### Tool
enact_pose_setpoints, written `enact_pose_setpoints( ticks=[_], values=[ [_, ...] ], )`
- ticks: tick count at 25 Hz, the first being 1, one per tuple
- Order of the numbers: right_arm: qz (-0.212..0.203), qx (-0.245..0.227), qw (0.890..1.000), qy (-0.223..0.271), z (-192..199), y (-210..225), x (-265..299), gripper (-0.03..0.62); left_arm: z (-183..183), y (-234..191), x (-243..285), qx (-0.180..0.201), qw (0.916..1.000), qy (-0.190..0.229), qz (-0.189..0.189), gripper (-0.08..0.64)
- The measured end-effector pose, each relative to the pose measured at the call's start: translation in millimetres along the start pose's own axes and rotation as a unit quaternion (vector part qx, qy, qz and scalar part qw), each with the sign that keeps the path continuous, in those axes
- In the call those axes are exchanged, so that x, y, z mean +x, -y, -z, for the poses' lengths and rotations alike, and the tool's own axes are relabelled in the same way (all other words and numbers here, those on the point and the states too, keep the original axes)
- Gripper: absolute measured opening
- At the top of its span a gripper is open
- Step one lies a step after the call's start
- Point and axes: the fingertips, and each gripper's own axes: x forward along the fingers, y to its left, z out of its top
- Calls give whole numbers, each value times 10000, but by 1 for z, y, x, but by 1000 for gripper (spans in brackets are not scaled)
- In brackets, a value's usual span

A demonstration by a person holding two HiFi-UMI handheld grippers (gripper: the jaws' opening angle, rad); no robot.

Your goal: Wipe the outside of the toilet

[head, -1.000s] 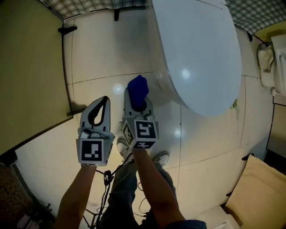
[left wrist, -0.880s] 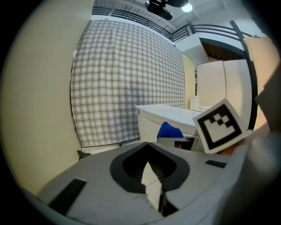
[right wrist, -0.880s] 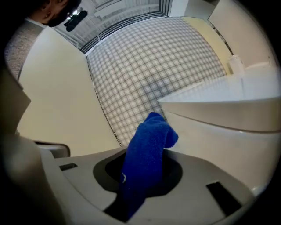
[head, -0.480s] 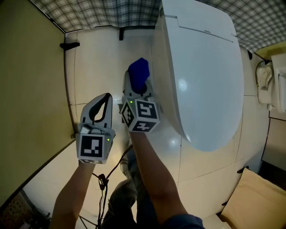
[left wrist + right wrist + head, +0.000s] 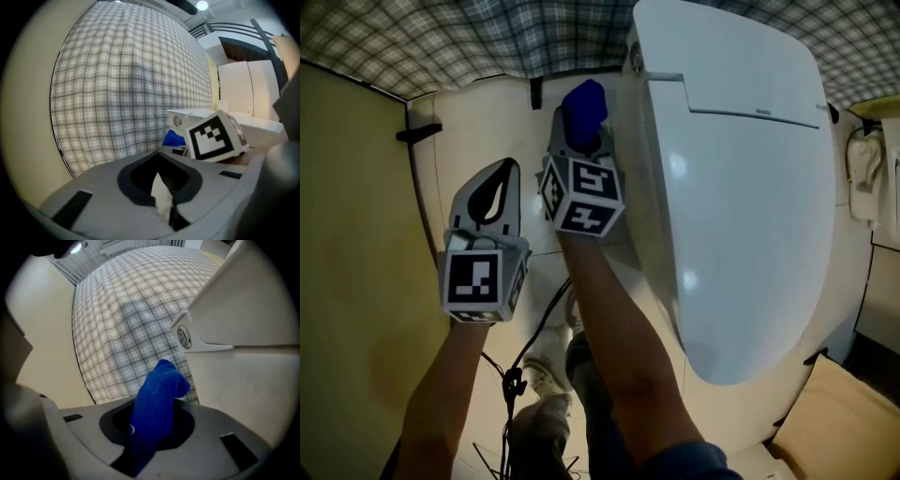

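Upper centre by toilet (image 5: pixel 722 187) | right tool (image 5: pixel 579 141) grips blue cloth (image 5: pixel 584 105) | left tool (image 5: pixel 508 169) closed, empty | risk: wiping drag pulls cloth loose

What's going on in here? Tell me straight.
A person holds a two-jaw gripper in each hand beside a white toilet. The right gripper is shut on a blue cloth, held close to the toilet's outer side, toward its rear. Whether the cloth touches the toilet can't be told. The left gripper, jaws together, hangs off to the left, touching nothing.
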Motion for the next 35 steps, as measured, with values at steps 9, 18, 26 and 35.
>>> enact_pose_setpoints(
  ticks=[9,18,26,35],
  values=[
    [557,-69,9984,96,1,43,-12,72,21,6,23,87,9989,-69,465,17],
    [1341,-154,9908,-26,74,59,-213,72,47,79,-22,127,9924,-6,1221,17],
    [1748,-281,9841,-159,110,70,-297,72,90,121,-65,147,9870,-233,1585,17],
    [650,-385,9969,-231,94,26,-170,72,84,68,-31,-159,9946,-187,1006,17]
  ],
)
